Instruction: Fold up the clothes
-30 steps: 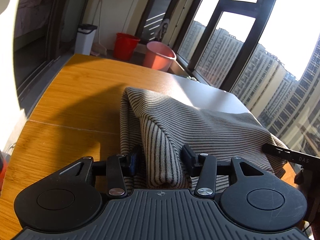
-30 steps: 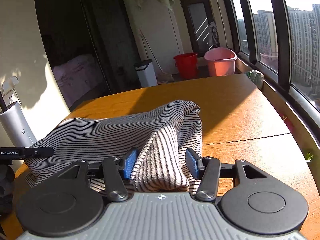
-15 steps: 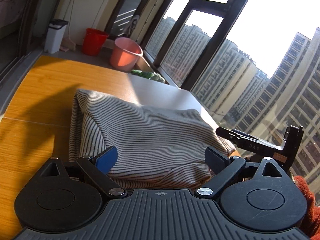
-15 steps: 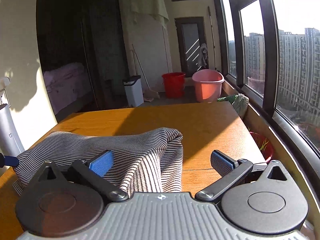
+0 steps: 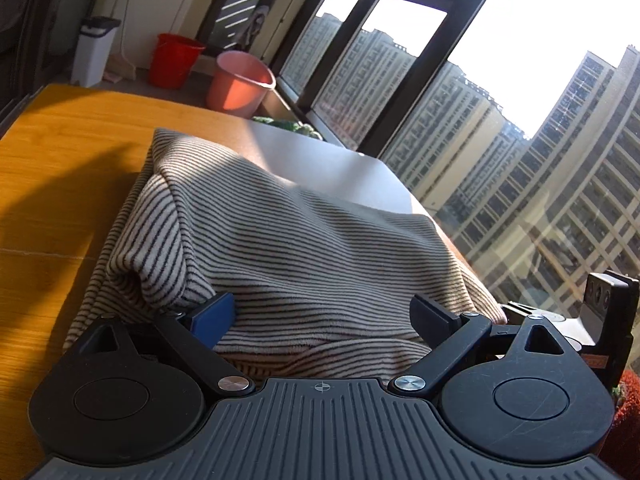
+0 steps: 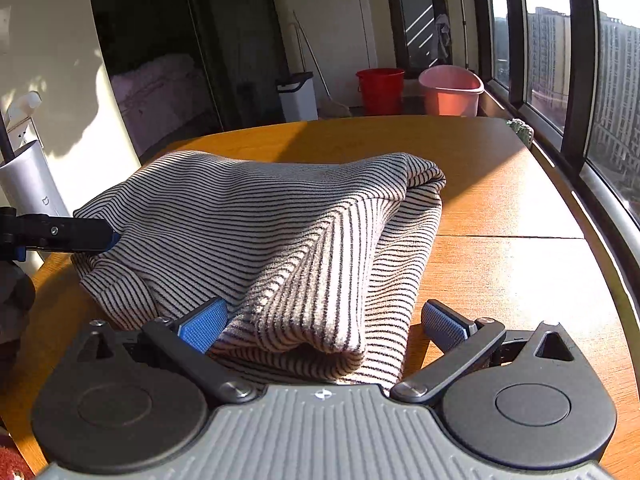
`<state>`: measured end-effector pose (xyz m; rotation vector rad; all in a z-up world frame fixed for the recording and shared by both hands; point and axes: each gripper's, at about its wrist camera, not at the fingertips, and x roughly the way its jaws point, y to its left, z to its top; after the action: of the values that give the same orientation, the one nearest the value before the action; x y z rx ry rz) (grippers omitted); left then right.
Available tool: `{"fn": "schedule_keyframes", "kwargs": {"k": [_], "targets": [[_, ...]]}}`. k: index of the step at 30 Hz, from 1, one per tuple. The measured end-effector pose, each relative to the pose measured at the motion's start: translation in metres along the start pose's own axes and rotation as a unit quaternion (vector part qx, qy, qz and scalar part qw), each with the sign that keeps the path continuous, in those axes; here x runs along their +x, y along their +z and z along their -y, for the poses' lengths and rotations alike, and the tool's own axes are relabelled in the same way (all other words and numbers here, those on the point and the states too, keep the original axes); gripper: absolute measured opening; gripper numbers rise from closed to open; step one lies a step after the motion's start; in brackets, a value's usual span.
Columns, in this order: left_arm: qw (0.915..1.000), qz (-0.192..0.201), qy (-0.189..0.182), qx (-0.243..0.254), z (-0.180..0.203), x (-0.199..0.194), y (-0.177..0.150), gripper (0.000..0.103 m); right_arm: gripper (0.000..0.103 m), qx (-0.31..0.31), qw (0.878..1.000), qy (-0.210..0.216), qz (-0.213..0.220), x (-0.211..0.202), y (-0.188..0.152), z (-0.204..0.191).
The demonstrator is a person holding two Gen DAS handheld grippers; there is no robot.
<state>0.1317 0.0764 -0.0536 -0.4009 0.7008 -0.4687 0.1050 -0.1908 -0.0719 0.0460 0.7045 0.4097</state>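
A black-and-white striped garment (image 5: pixel 296 240) (image 6: pixel 256 220) lies folded in a thick bundle on the wooden table (image 5: pixel 60 168) (image 6: pixel 500 248). My left gripper (image 5: pixel 322 312) is open at its near edge. The cloth sits loosely between the spread blue-padded fingers. My right gripper (image 6: pixel 322 324) is open too, with a bulging fold of the garment between its wide-set fingers. The pads do not press on the cloth. In the right wrist view the left gripper's finger (image 6: pixel 60 234) shows at the garment's left end. The right gripper's body (image 5: pixel 600 320) appears at the right in the left wrist view.
A grey mat or board (image 5: pixel 332 168) lies on the table beyond the garment. On the floor behind stand a red bucket (image 6: pixel 380 90), a pink tub (image 6: pixel 450 90) and a white bin (image 6: pixel 298 96). Tall windows (image 6: pixel 576 60) run along the right side. A white device (image 6: pixel 24 184) stands at the left.
Both grippers let go of the garment: their jaws were closed around folds of cloth and have spread wide. The bundle has settled onto the table, and both hands have shifted slightly.
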Motion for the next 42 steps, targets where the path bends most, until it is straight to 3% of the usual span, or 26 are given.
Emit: {"fn": "schedule_keyframes", "kwargs": {"k": [5,9,16,19,24,27,31,36,42], "targets": [[0.9989,0.017,0.006,-0.044,-0.018,0.012,0.020,0.098,0.103,0.001,1.000,0.017,0.004,-0.003,-0.005,-0.007],[0.9989,0.013,0.016,-0.041,-0.007,0.004,0.018,0.098,0.103,0.019,0.999,0.032,0.014,-0.007,-0.008,0.000],[0.9960,-0.016,-0.078,-0.041,0.024,-0.006,-0.004,0.100,0.103,0.075,0.994,0.071,0.034,-0.013,-0.009,0.024],[0.9961,-0.044,-0.062,-0.044,0.022,0.010,-0.015,0.100,0.103,0.109,0.990,0.065,0.055,-0.024,-0.008,0.036],[0.9958,-0.043,-0.068,-0.045,0.016,0.010,-0.018,0.100,0.103,0.102,0.988,0.058,0.096,-0.048,0.006,0.045],[0.9968,-0.040,-0.061,-0.032,0.016,0.008,-0.018,0.100,0.103,0.082,0.991,0.040,0.099,-0.046,0.022,0.043],[0.9992,-0.030,-0.024,-0.003,0.014,0.003,-0.014,0.099,0.103,0.063,0.994,0.024,0.090,-0.025,0.040,0.036],[0.9996,-0.016,0.022,-0.002,-0.003,0.000,-0.002,0.099,0.103,0.048,0.995,0.045,0.073,0.011,0.055,0.018],[0.9989,0.001,0.039,-0.026,-0.026,0.001,0.017,0.099,0.103,0.033,0.993,0.105,0.035,0.035,0.052,-0.011]]}}
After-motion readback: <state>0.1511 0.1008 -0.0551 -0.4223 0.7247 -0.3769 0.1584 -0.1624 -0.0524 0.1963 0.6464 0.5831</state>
